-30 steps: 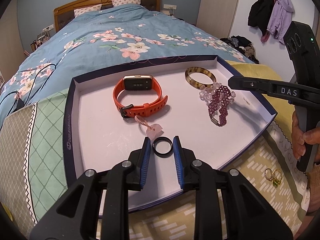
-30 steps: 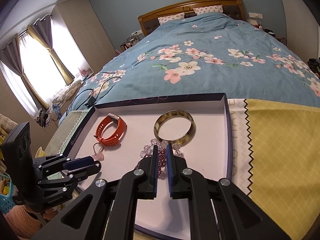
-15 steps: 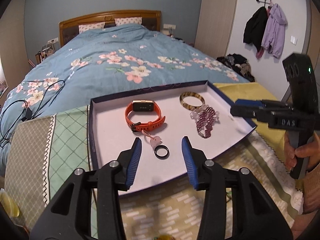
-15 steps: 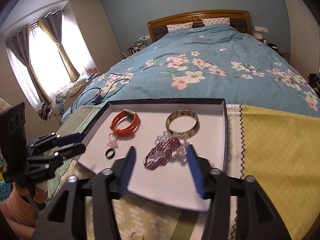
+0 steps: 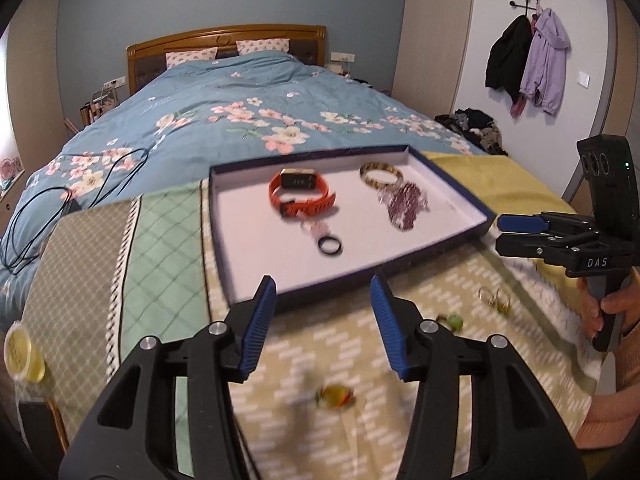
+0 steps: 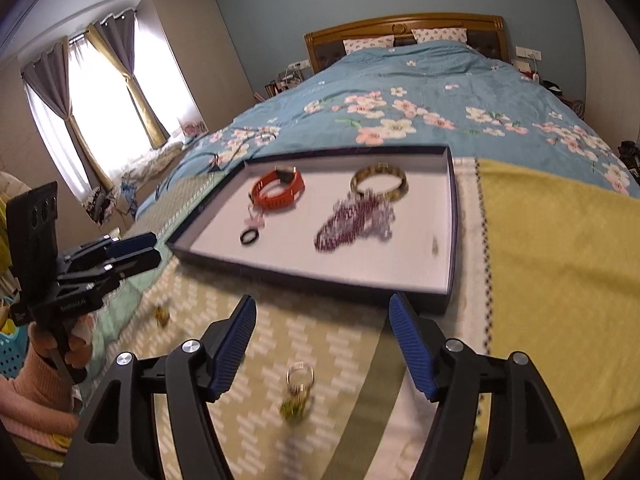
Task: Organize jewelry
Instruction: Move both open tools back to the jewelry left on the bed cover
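Shallow navy-rimmed white tray [image 5: 448,184] now holds black ring [image 5: 330,246] near its front edge and purple beaded bracelet [image 6: 350,222] mid-tray, both just released; left gripper [image 5: 323,312] and right gripper [image 6: 322,334] withdrawn, jaws just widened, empty; gold rings [image 6: 299,376] remain outside.

Both wrist views look down obliquely, sharing the tray [image 5: 452,236] from near.

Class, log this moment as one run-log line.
left gripper: open, empty | right gripper: open, empty | tray: watch, bangle, black ring
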The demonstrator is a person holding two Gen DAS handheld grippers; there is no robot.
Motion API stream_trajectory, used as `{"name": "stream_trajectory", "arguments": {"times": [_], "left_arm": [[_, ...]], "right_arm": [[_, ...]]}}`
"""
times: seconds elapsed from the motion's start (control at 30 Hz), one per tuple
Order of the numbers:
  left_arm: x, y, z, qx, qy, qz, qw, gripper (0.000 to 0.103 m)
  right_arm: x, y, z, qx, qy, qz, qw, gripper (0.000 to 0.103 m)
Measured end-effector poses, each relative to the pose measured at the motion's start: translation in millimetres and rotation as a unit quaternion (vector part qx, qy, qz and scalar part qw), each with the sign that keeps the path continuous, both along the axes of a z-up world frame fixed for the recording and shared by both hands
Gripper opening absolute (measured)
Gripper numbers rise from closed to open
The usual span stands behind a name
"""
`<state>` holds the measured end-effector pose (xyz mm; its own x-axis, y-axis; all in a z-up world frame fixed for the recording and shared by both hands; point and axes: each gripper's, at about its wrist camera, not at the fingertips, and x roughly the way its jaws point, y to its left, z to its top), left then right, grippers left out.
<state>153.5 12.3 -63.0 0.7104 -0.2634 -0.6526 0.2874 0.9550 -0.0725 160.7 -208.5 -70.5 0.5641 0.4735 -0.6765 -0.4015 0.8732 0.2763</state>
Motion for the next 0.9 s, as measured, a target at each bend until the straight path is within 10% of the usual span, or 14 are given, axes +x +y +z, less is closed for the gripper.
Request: {"name": "stream_trajectory", "arguments": {"times": [0.3, 0.9], "left_arm": [[-33.5, 4.2, -21.4, 0.023, 0.028, -0.016, 0.9992, 0.052], [-37.9, -2.4, -36.6, 0.022, 0.06, -0.02, 0.9978, 0.05]], "right_arm": [[-26.4, 5.9, -16.0, -0.015, 0.026, 0.019, 0.999, 0.064], [-41.0, 14.4, -29.1, -0.023, 0.044, 0.019, 0.999, 0.027]]}}
